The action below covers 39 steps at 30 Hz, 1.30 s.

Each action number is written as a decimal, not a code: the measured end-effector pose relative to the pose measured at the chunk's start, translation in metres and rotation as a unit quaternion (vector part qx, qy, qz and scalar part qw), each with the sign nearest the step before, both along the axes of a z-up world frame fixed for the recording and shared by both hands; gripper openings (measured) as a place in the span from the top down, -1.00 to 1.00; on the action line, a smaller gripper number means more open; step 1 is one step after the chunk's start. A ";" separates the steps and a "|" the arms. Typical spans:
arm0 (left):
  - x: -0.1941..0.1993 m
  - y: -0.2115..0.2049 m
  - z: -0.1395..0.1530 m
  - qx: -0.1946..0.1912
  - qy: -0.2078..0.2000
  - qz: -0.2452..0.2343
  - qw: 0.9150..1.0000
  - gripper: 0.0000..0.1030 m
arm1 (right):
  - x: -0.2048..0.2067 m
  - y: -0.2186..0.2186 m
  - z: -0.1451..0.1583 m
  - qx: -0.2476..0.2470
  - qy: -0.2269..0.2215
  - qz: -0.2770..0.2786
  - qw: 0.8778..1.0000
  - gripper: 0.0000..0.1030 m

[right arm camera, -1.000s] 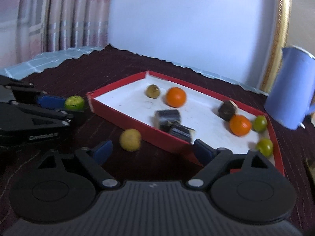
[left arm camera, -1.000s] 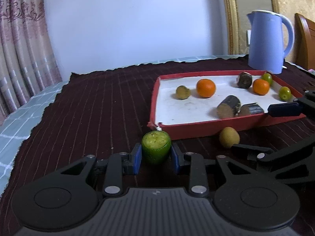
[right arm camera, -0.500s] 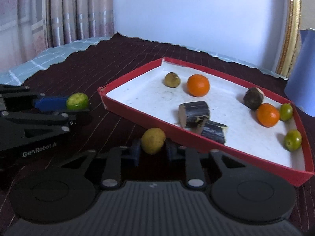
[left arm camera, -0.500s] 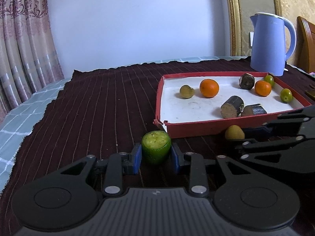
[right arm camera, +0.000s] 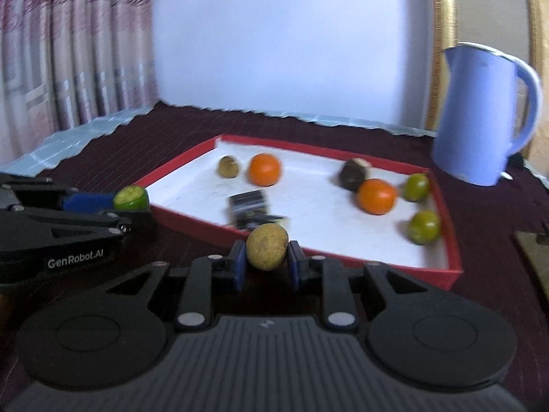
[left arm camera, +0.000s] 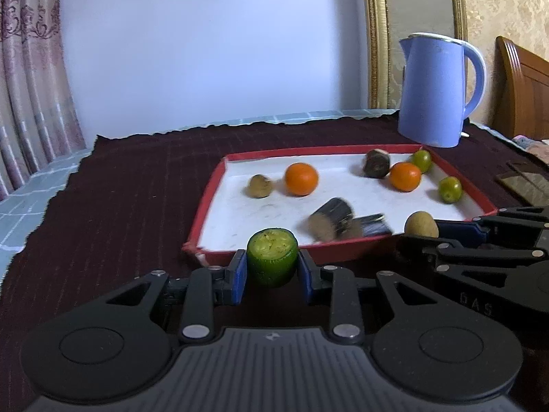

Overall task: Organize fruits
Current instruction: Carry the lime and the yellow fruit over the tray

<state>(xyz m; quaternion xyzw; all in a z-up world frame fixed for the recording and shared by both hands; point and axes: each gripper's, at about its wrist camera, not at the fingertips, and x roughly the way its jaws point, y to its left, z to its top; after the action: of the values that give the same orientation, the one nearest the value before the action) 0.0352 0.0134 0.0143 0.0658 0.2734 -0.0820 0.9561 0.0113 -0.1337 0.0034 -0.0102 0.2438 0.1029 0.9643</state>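
Two claws are each clamped on a fruit: the left claw (left arm camera: 272,272) on a green citrus (left arm camera: 272,261), the right claw (right arm camera: 267,265) on a tan fruit (right arm camera: 267,246). Both fruits are carried just short of the red tray (left arm camera: 202,219) ahead; next, each must be moved over its rim and released. A second earlier, the right claw was spread wide with the tan fruit lying on the worktop.

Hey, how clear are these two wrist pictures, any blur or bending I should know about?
Left wrist view: mostly sharp, the green fruit in the left gripper is crisp, but the dark cut pieces in the red tray are smeared. Right wrist view: soft all over; the oranges and kettle look blurred. Both bend straight lines at the edges.
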 end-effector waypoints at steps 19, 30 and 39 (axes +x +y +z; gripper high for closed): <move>0.053 -0.032 -0.002 0.025 0.024 0.041 0.999 0.41 | 0.025 -0.034 0.015 0.014 -0.024 -0.055 0.998 0.53; 0.081 -0.043 -0.002 0.046 0.033 0.045 0.997 0.41 | 0.049 -0.034 0.022 -0.003 -0.025 -0.058 0.998 0.53; 0.109 -0.051 -0.002 0.056 0.034 0.054 0.996 0.41 | 0.072 -0.037 0.023 -0.006 -0.019 -0.070 0.997 0.53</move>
<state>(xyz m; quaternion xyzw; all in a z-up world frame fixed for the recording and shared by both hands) 0.1443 -0.0378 0.0127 0.1010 0.3132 -0.0169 0.9442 0.0830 -0.1711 0.0266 -0.0010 0.2262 0.0337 0.9735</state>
